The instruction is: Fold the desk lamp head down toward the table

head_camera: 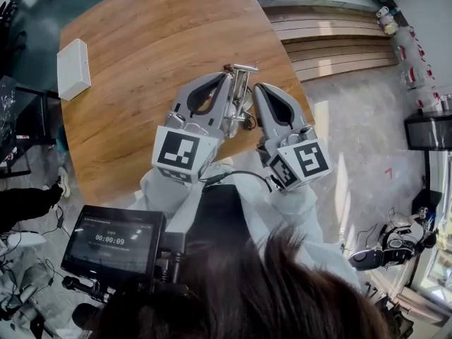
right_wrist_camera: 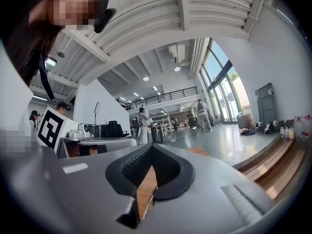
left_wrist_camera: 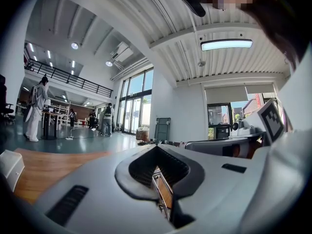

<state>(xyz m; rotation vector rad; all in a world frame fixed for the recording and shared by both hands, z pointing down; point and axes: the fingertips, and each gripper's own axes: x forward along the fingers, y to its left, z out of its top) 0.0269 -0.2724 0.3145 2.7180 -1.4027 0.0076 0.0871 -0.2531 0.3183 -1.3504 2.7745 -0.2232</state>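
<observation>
Desk lamp (head_camera: 241, 83) mostly hidden btwn left gripper (head_camera: 224, 83) and right gripper (head_camera: 260, 90); only thin metal parts show, prob. its arm, w/ head and base not discernible in any view.

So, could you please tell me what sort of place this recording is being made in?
Probably a large open lab or workshop hall: a high ribbed ceiling, tall windows, a railed mezzanine, and people standing about on the open floor beyond the wooden table.
</observation>
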